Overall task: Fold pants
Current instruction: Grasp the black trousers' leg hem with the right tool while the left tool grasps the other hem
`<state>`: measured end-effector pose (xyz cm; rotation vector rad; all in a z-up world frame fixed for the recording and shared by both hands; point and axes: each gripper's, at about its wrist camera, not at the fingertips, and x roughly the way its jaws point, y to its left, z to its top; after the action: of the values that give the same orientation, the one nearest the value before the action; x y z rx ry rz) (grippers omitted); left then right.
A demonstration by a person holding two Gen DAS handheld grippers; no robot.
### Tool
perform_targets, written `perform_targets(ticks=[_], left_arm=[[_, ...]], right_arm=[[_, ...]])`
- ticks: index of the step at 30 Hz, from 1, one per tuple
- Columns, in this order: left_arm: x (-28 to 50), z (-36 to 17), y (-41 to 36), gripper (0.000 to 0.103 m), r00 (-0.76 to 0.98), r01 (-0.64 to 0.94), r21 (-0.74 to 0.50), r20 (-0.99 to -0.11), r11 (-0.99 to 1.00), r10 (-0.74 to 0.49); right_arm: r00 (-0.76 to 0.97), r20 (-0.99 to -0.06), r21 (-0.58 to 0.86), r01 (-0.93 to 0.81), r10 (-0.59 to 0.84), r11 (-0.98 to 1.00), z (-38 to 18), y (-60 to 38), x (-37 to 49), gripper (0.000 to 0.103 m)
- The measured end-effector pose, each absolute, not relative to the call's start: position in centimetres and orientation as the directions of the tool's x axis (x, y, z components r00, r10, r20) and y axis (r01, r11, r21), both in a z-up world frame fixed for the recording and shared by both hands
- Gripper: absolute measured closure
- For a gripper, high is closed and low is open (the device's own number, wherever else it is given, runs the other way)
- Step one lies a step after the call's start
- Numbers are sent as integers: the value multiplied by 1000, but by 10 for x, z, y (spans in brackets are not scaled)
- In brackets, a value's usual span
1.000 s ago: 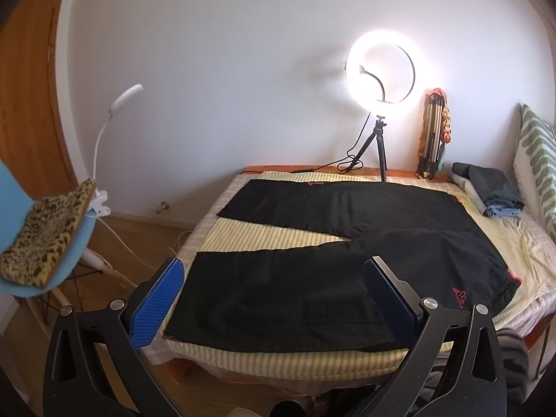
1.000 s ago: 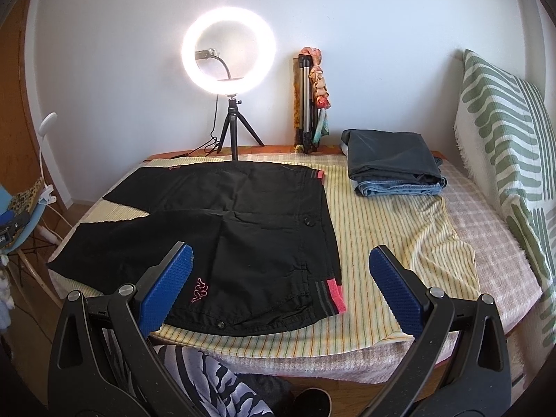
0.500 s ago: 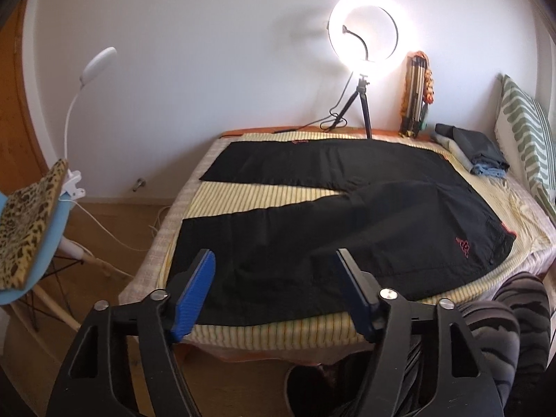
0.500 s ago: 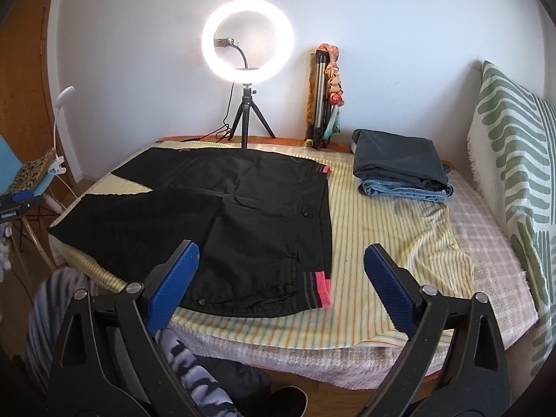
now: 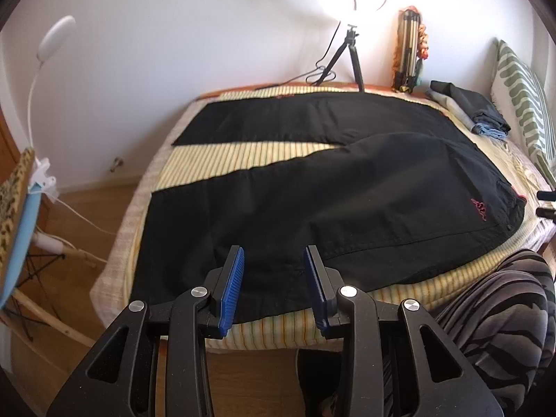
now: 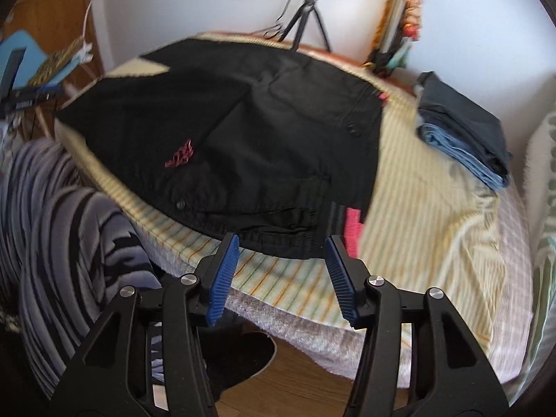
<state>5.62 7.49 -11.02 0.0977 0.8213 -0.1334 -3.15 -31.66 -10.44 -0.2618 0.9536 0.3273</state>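
Both grippers have dropped in from well back: the left gripper (image 5: 272, 260) has narrowed, still parted, over the black fabric pants (image 5: 330, 187) spread at twelve o'clock on the striped bedcover (image 5: 243, 154); the right gripper (image 6: 281, 248), parted, nears the waistband. Grasping looks imminent.

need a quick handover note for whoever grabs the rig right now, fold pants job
Left hand-held gripper: open, holding nothing, low over the near leg of the black pants.
Right hand-held gripper: open, holding nothing, at the near bed edge just short of the waistband; this view is blurred.
Pants: spread flat on the striped bedspread, legs apart in a V, waist with pink trim toward the pillow side.
Stack of folded clothes sits beyond the waist, apart from the pants.
Done: pants laid out. No fold made yet.
Left: grip the near leg and waistband, lay the near leg over the far one, then fold lengthwise.
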Motion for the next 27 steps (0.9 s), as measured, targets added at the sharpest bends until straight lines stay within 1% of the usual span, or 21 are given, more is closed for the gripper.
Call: perform_targets(ticks=[7,9,11,14,16,17,18,19,20,21,24,27], left_arm=[[71,-123,79,69,635,150,17,-768,989,-83],[73,-125,80,69,630,154,26,-773,988,-77],[76,-127,81,69,626,161,39,-776,986,-72],[80,-130,81,69,619,181,47,-782,982,-77],[80,-131,80,69,610,204,38,-787,978,-97],[80,-132,79,69,606,214,31,-788,976,-108],[79,-132,79,69,601,224,23,-791,974,-119],[78,-133,79,69,596,233,18,-793,972,-128],[76,-132,79,68,597,240,15,-791,971,-135],[75,-132,78,67,598,248,13,-788,969,-143],[71,-129,77,65,595,289,-2,-783,957,-181],[64,-128,71,65,580,357,10,-786,934,-213]], right_arm=[[440,-884,-119,-544,161,831,-138,-285,-14,49],[427,-893,-152,-586,144,796,-145,-274,-14,49],[424,-898,-186,-611,119,770,-152,-267,-13,49],[425,-899,-197,-612,108,766,-153,-262,-8,49],[425,-900,-212,-621,97,754,-151,-262,-7,49],[428,-899,-225,-627,89,745,-151,-260,-7,51],[431,-899,-238,-636,81,734,-150,-259,-8,63],[430,-900,-252,-643,69,723,-150,-256,-9,71],[429,-901,-261,-646,58,717,-150,-253,-11,81],[430,-901,-264,-649,58,714,-149,-250,-11,87],[446,-893,-268,-635,61,725,-141,-247,-9,94],[478,-876,-272,-601,65,752,-127,-249,-1,96]])
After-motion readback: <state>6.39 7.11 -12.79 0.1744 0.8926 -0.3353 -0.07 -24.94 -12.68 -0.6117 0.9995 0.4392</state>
